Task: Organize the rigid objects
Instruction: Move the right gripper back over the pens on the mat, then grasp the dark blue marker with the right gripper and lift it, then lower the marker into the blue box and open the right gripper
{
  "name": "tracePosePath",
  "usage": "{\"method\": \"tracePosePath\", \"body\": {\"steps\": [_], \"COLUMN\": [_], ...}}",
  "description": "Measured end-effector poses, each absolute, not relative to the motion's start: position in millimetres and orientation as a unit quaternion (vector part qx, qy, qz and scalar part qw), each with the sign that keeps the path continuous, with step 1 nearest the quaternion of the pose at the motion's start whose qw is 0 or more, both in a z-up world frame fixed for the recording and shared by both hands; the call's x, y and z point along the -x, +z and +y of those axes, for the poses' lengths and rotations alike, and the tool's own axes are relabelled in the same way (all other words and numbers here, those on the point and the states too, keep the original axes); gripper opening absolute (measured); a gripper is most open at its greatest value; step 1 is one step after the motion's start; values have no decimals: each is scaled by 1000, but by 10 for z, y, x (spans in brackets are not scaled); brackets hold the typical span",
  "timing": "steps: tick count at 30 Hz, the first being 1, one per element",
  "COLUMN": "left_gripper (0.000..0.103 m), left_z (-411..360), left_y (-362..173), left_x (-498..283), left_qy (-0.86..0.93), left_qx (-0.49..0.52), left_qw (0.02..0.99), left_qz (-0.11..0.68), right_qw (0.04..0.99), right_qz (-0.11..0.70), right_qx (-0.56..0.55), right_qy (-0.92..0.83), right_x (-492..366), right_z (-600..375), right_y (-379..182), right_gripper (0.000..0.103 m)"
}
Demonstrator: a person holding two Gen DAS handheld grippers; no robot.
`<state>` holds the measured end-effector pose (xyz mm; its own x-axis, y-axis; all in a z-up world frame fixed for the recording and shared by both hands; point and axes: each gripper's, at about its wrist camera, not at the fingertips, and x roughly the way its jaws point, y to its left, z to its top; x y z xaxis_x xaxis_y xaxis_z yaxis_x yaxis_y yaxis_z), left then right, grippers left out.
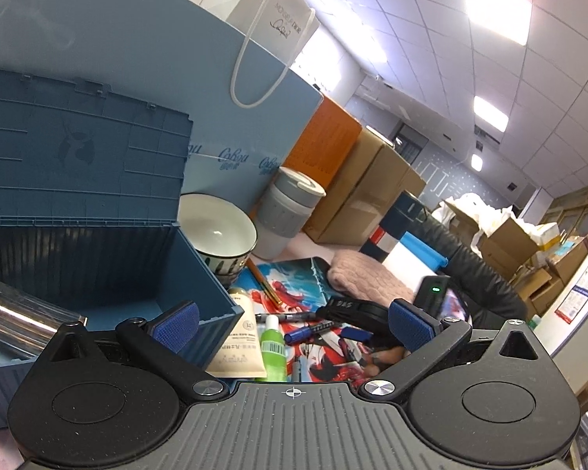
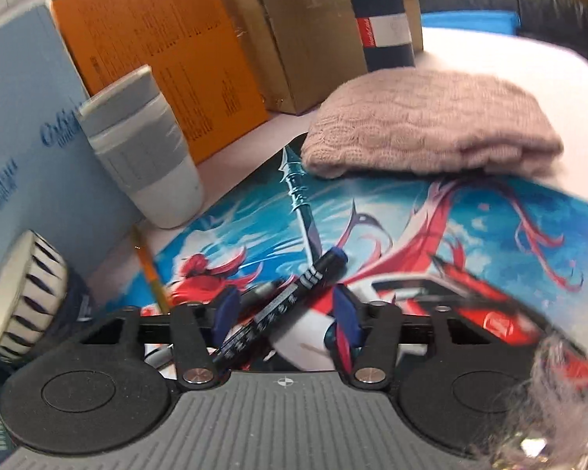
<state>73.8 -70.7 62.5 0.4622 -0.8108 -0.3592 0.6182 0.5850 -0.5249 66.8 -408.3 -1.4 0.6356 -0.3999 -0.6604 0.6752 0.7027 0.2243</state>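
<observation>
My right gripper [image 2: 286,313] hangs low over the printed desk mat [image 2: 411,227]. A black marker with a blue cap [image 2: 294,293] lies slantwise between its blue pads, with a second marker [image 2: 262,290] beside it. A gap shows at the right pad, so the jaws are open. My left gripper [image 1: 293,329] stands wide open and holds nothing. Below it lie a cream tube [image 1: 239,348], a green bottle [image 1: 274,348] and markers [image 1: 302,333]. At its left is the open blue crate [image 1: 200,274], holding a shiny metal object [image 1: 19,321].
A striped bowl [image 1: 215,231] and a grey-banded cup [image 1: 286,211] stand behind the crate, and an orange pencil [image 2: 149,266] lies near them. A folded pink knit cloth [image 2: 431,125] rests on the mat's far edge. Cardboard boxes [image 2: 305,31] and a blue panel [image 1: 137,58] line the back. A dark sleeve [image 1: 474,266] reaches in from the right.
</observation>
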Motion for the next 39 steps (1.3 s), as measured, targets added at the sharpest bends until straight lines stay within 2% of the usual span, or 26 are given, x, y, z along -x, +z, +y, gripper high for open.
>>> {"method": "tracePosePath", "body": {"steps": [2,4,6,9,10,16,23,30,39], "left_gripper": [103,103,103,103,103,103,103,103,103], "left_z": [-686,-668,-642,-597,-579,-442,-294,70,464], "left_y": [630,631,636,648,659,732,838,820,637], "left_x": [-735,-743,-751,-767,-770,-777,-729,-886,-1109], "left_qy": [-425,-424,-422,-410,-404,-348,-217,-151,-162], "left_qx": [166,169,172,176,177,162,89,106,170], "left_qw": [839,839,840,845,848,880,944,954,931], "left_qz": [296,295,296,294,293,279,232,237,280], "right_qw": [878,883,883,887,889,923,961,985,991], "right_qz": [300,311,322,323,318,259,165,92,64], "right_qx": [-199,-164,-143,-160,-163,-142,-99,-81,-107], "right_qy": [-315,-312,-310,-289,-285,-245,-197,-120,-37], "right_x": [-740,-819,-862,-843,-827,-556,-214,-108,-387], "right_z": [-4065,-4060,-4041,-4058,-4051,-3759,-3291,-2733,-2041], "right_y": [-29,-46,-38,-8,11,250,791,1235,1341], "right_gripper": [37,28,26,14,13,12,12,12,11]}}
